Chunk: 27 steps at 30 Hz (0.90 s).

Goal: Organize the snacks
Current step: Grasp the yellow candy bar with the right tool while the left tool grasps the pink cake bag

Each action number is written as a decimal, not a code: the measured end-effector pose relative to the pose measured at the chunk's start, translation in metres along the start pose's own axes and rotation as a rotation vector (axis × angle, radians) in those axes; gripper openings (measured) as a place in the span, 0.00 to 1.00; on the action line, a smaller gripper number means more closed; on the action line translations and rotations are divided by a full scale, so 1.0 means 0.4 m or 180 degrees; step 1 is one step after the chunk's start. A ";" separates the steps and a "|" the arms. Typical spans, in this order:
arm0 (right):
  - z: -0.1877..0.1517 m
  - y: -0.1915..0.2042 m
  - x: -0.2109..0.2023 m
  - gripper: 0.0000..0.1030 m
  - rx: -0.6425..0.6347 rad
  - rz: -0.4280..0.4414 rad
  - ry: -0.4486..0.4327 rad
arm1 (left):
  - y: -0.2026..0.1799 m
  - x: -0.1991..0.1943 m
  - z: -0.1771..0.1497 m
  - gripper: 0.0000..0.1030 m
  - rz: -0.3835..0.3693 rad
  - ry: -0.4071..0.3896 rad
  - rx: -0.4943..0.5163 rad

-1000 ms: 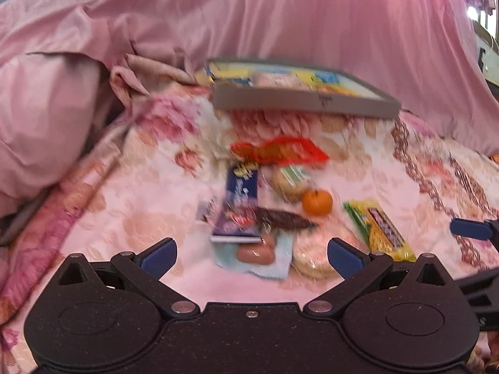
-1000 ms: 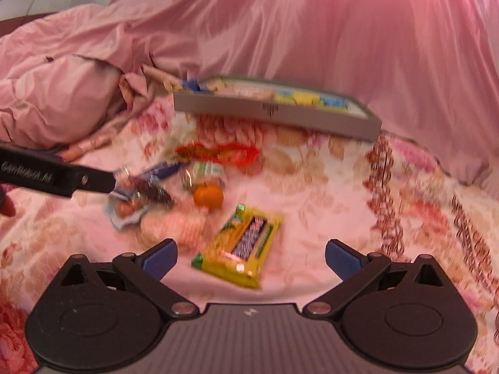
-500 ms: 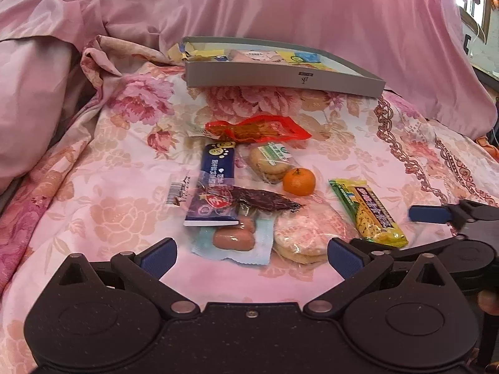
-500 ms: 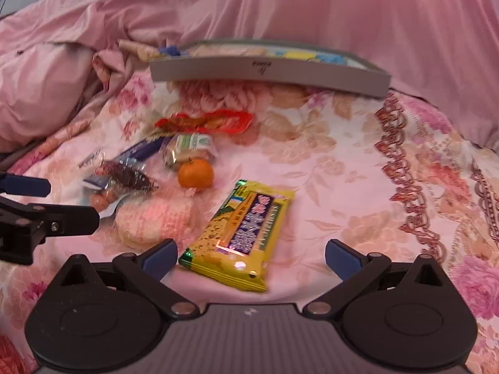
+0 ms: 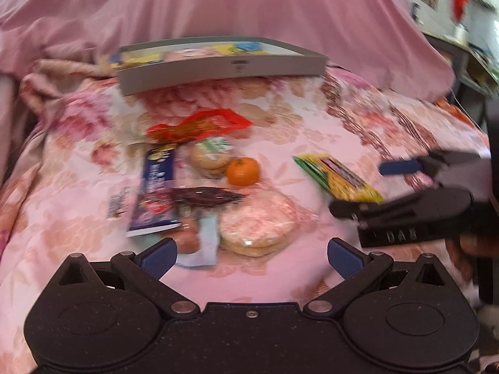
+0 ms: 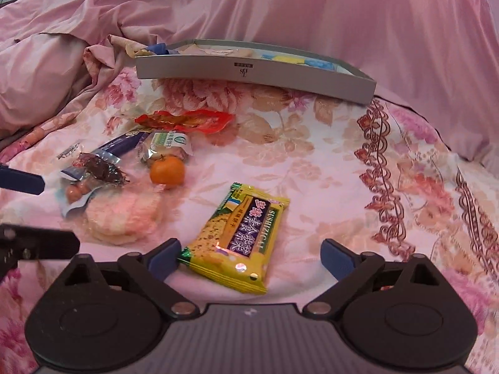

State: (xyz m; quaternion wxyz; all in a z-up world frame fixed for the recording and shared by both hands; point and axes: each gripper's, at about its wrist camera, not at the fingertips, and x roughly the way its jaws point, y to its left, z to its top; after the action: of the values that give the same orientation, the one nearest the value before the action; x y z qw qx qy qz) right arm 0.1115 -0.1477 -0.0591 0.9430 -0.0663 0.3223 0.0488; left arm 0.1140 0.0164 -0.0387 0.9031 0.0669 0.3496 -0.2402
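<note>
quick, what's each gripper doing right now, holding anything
Left gripper: open, holding nothing, above the round rice crackers.
Right gripper: open, jaws just been closing, the yellow snack bar between them, not yet gripped.

The bedspread [image 6: 312, 162] is a woven cloth with a soft sheen and a raised floral pattern, and the pink sheet [image 6: 280, 9] draped behind it is thinner, smooth and slightly satiny. The grey box [image 6: 249, 73] looks like matt cardboard. The yellow snack bar [image 6: 240, 237] sits in glossy plastic film that catches the light, as does the red packet [image 6: 187, 120]. The round rice crackers [image 5: 255, 221] show through clear, shiny wrap. The mandarin [image 6: 167, 171] has a dimpled, faintly glossy peel. Each gripper body is matt black speckled plastic with small metal pins, and the right gripper [image 6: 251, 257] carries blue, rubbery-looking pads.
</note>
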 end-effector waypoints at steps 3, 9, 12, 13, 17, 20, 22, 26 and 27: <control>0.010 -0.016 0.009 0.88 0.0018 0.0071 0.0027 | -0.012 0.017 -0.003 0.99 -0.0103 0.0037 0.0148; 0.049 -0.049 0.059 0.88 0.0326 0.0391 0.0209 | -0.009 0.041 -0.005 0.99 -0.0208 0.0098 0.0163; 0.060 -0.055 0.081 0.88 0.0457 0.0430 0.0256 | -0.013 0.045 -0.004 0.99 -0.0237 0.0083 0.0197; 0.062 -0.053 0.085 0.86 0.0456 0.0432 0.0260 | -0.013 0.045 -0.003 0.99 -0.0251 0.0075 0.0195; 0.054 -0.050 0.090 0.71 0.0408 0.0381 0.0283 | -0.015 0.043 0.000 0.97 -0.0321 0.0032 0.0195; 0.043 -0.060 0.076 0.59 0.0402 0.0370 0.0238 | -0.015 0.037 0.000 0.96 -0.0355 -0.0005 0.0183; 0.037 -0.060 0.066 0.56 0.0358 0.0384 0.0215 | -0.020 0.028 0.000 0.95 -0.0400 -0.0043 0.0203; 0.025 -0.051 0.046 0.52 0.0240 0.0416 0.0175 | -0.035 0.029 -0.002 0.95 -0.0498 -0.0040 0.0276; 0.023 -0.050 0.043 0.52 0.0229 0.0420 0.0171 | -0.036 0.037 -0.002 0.95 -0.0473 0.0008 0.0270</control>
State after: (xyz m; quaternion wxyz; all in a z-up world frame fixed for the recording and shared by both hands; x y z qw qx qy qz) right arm 0.1333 -0.1649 -0.0606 0.9306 -0.0123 0.3527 0.0974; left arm 0.1159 -0.0018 -0.0485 0.8787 0.0793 0.3442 -0.3210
